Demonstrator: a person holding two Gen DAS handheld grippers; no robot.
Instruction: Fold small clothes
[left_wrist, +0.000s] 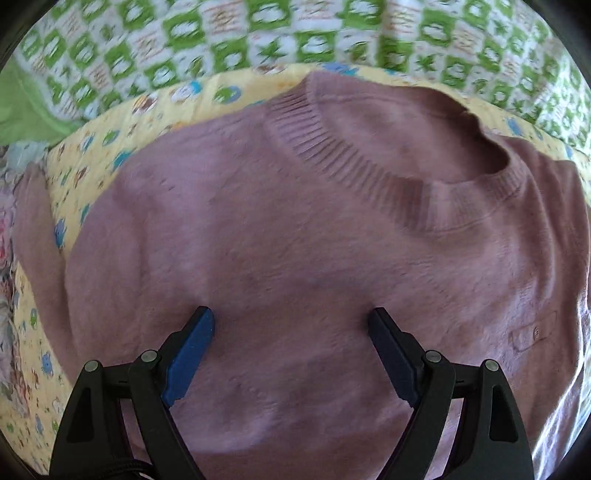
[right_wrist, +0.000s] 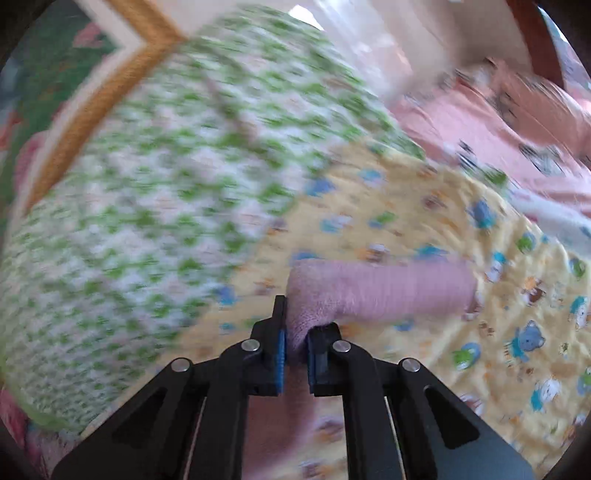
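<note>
A mauve knit sweater (left_wrist: 295, 240) lies flat on a yellow cartoon-print sheet (left_wrist: 110, 147), its ribbed neckline (left_wrist: 369, 162) toward the far side. My left gripper (left_wrist: 291, 321) is open just above the sweater's chest, holding nothing. One sleeve lies along the left edge (left_wrist: 29, 221). In the right wrist view my right gripper (right_wrist: 295, 343) is shut on the sweater's other sleeve (right_wrist: 380, 291), which stretches right over the yellow sheet (right_wrist: 461, 332). This view is motion-blurred.
A green-and-white patterned blanket (left_wrist: 258, 33) lies beyond the sweater and also shows in the right wrist view (right_wrist: 147, 203). Pink bedding (right_wrist: 498, 122) lies at the far right. A green and orange-bordered rug (right_wrist: 92, 74) shows at upper left.
</note>
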